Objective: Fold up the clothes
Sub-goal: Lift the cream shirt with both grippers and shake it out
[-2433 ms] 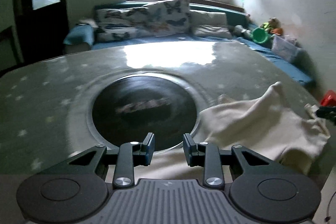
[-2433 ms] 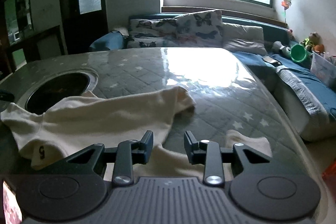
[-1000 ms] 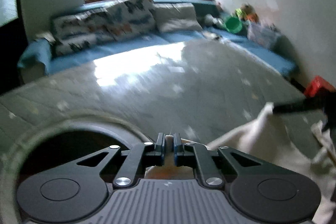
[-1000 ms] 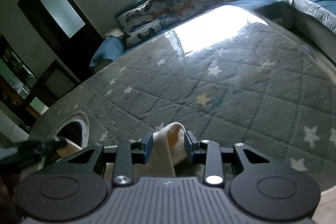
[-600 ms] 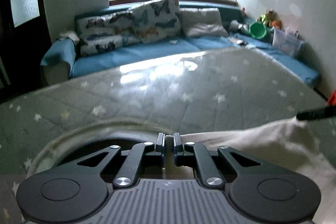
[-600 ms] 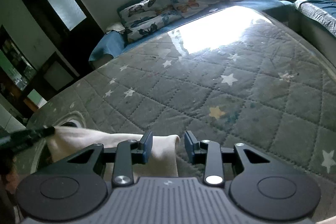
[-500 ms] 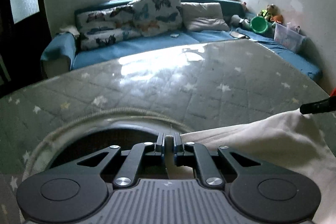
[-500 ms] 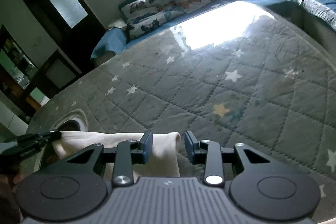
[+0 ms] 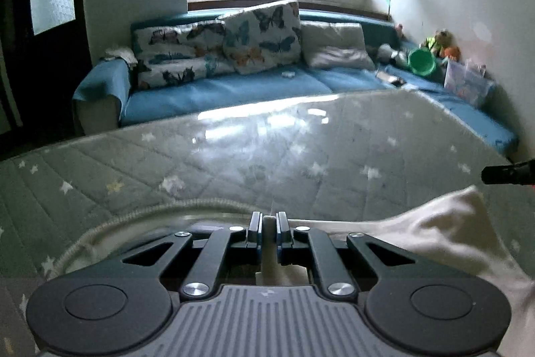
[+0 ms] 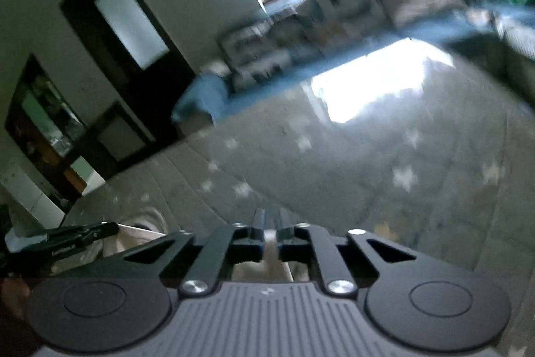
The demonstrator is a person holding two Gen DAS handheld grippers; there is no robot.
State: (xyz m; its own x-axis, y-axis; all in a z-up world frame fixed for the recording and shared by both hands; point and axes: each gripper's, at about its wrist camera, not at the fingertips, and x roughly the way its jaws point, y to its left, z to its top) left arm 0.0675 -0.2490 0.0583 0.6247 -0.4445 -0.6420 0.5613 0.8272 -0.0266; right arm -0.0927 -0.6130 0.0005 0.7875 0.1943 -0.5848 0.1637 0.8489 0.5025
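- Cream cotton garment [image 9: 444,223] hangs stretched between both grippers, low over the grey star-quilted desk [image 9: 301,149]; no fold is made yet.
- Left gripper [image 9: 268,231] has its jaws pinched narrow on one corner.
- Right gripper [image 10: 270,235] has just been closing its jaws, and cloth sits clamped between them.
- Open quilt lies ahead; a round dark inset [image 9: 214,225] lies under the left gripper and the blue sofa [image 9: 217,96] beyond the far edge.
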